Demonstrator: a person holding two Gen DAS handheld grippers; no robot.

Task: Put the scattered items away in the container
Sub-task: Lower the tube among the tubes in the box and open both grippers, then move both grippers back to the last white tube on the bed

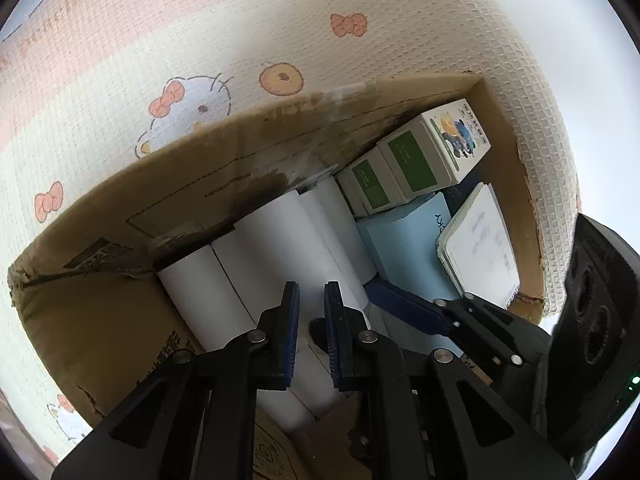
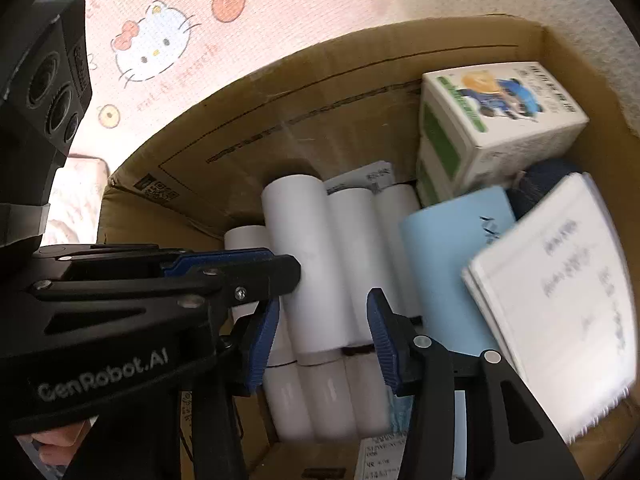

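1. Cartoon-cat mat (image 1: 192,100), cream and pink, with bows and biscuits printed on it, lies under everything.
2. Cardboard box (image 1: 100,312), top open, sits on the mat.
3. White rolls (image 2: 304,264) lie side by side inside the box, long axes running from the near wall toward the far wall.
4. Green-and-white cartons (image 1: 432,152), two, stand in the far right corner.
5. Blue pack (image 2: 444,264) leans beside the rolls; a white booklet (image 2: 560,292) rests tilted against it.
6. Left gripper (image 1: 312,332): jaws nearly together, a narrow gap between them, nothing held, above the rolls.
7. Right gripper (image 2: 324,344): jaws apart, empty, over the rolls.
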